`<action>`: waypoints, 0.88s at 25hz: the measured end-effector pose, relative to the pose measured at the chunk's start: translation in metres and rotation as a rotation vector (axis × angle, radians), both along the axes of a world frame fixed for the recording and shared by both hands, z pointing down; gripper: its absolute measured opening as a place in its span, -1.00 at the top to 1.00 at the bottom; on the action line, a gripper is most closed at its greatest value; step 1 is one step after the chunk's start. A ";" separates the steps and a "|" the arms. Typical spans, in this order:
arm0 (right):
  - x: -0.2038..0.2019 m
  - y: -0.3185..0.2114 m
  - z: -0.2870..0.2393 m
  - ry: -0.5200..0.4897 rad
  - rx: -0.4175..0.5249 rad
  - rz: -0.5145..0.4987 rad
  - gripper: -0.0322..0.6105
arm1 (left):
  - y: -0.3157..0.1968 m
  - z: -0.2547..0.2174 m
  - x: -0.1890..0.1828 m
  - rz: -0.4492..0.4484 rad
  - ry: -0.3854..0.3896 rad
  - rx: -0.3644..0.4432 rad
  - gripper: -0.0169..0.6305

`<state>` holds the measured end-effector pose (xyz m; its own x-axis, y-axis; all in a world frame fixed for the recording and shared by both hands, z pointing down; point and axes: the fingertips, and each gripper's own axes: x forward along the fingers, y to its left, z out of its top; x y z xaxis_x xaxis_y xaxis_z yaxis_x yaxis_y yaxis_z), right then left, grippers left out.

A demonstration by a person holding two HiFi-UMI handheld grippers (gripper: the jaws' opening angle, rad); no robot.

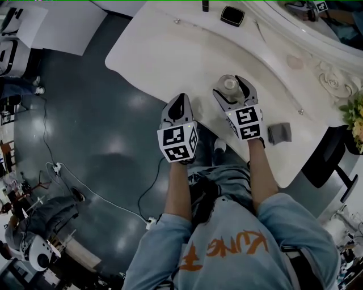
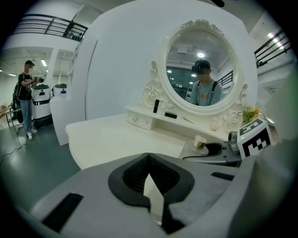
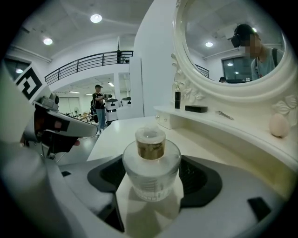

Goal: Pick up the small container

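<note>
The small container [image 1: 229, 85] is a clear round bottle with a gold collar and a clear cap, standing upright on the white dressing table [image 1: 170, 51]. In the right gripper view the container [image 3: 151, 165] stands between the two black pads of my right gripper [image 3: 151, 179], which is open around it, its pads not pressing on it. From the head view, the right gripper [image 1: 231, 88] reaches over the table's front part. My left gripper [image 1: 180, 102] hangs shut and empty at the table's near edge, left of the bottle. In its own view, the left gripper [image 2: 149, 155] looks toward the container [image 2: 200, 142].
A grey cloth [image 1: 279, 133] lies right of the right gripper. A black box [image 1: 232, 15] and a dark bottle [image 3: 177, 99] sit on the shelf below the oval mirror [image 2: 201, 69]. Flowers [image 1: 354, 122] stand at the far right. A person [image 2: 25, 95] stands in the background.
</note>
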<state>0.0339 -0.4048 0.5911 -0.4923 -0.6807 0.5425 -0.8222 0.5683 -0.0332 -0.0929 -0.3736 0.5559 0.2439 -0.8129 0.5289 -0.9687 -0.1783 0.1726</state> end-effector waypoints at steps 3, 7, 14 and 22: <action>-0.005 -0.005 0.003 -0.009 -0.006 0.000 -0.15 | -0.006 0.001 -0.006 -0.002 0.000 -0.004 0.89; -0.005 -0.010 0.006 -0.009 -0.012 0.019 -0.15 | -0.011 0.003 -0.006 0.007 0.000 -0.008 0.89; -0.003 -0.009 0.003 0.020 -0.023 0.054 -0.15 | -0.013 -0.003 -0.002 0.025 -0.003 0.006 0.89; 0.015 0.002 -0.037 -0.022 0.035 0.080 -0.15 | -0.004 -0.029 0.014 0.036 0.017 0.069 0.89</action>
